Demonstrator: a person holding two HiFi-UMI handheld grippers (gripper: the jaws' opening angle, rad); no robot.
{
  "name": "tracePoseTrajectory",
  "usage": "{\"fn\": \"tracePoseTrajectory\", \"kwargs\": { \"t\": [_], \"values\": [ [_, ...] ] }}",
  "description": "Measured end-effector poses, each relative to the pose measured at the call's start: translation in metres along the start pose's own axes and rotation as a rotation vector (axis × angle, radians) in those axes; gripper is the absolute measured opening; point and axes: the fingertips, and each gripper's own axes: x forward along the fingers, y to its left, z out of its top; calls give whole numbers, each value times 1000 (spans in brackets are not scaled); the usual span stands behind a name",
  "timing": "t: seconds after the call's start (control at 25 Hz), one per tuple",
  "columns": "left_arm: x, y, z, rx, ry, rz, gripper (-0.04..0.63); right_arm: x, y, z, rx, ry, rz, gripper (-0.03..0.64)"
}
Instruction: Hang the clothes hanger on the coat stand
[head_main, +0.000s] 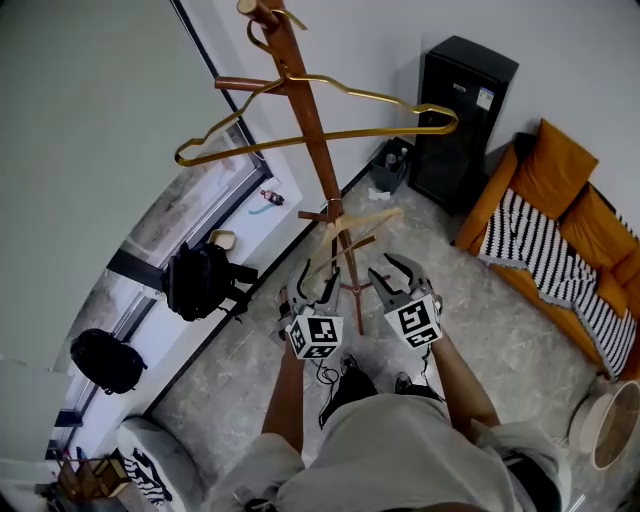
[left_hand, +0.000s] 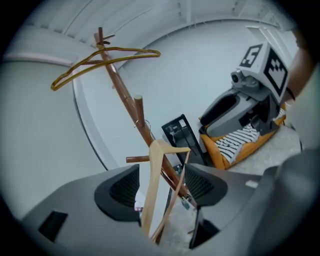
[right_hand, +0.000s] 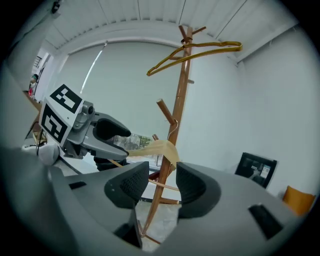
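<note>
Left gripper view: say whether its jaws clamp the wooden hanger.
No, the left gripper stands wide open, not touching the wooden hanger.

The grey stone floor (head_main: 500, 330) carries the coat stand (head_main: 318, 150) just ahead of my left tool (head_main: 316, 285) and right tool (head_main: 397, 275). A gold hanger (head_main: 390, 130) hangs high on the stand and a wooden hanger (head_main: 370, 220) hangs lower. Beyond my right tool stand a black cabinet (head_main: 465, 120) and an orange sofa (head_main: 560, 170).

The left forearm (head_main: 289, 388) and right forearm (head_main: 464, 385) reach toward twelve o'clock, side by side; left tongs (head_main: 318, 276) and right tongs (head_main: 394, 270) both stand with jaws apart.
</note>
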Motion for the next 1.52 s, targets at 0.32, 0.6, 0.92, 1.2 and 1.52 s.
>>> {"fn": "tracePoseTrajectory", "kwargs": {
  "t": [0.32, 0.6, 0.92, 1.2, 1.52],
  "values": [
    [-54, -17, 31, -276, -109, 118, 229, -49, -1, 20, 156, -154, -34, 38],
    [-102, -52, 48, -522, -208, 193, 11, -91, 11, 18, 155, -185, 5, 9],
    [-131, -86, 55, -631, -171, 230, 9, -128, 13, 28, 158, -214, 14, 5],
    [-157, -78, 72, -595, -186, 282, 9, -151, 14, 56, 141, -269, 23, 5],
    [-170, -72, 95, -556, -215, 258, 9, -164, 20, 80, 128, -285, -4, 5]
  ]
}}
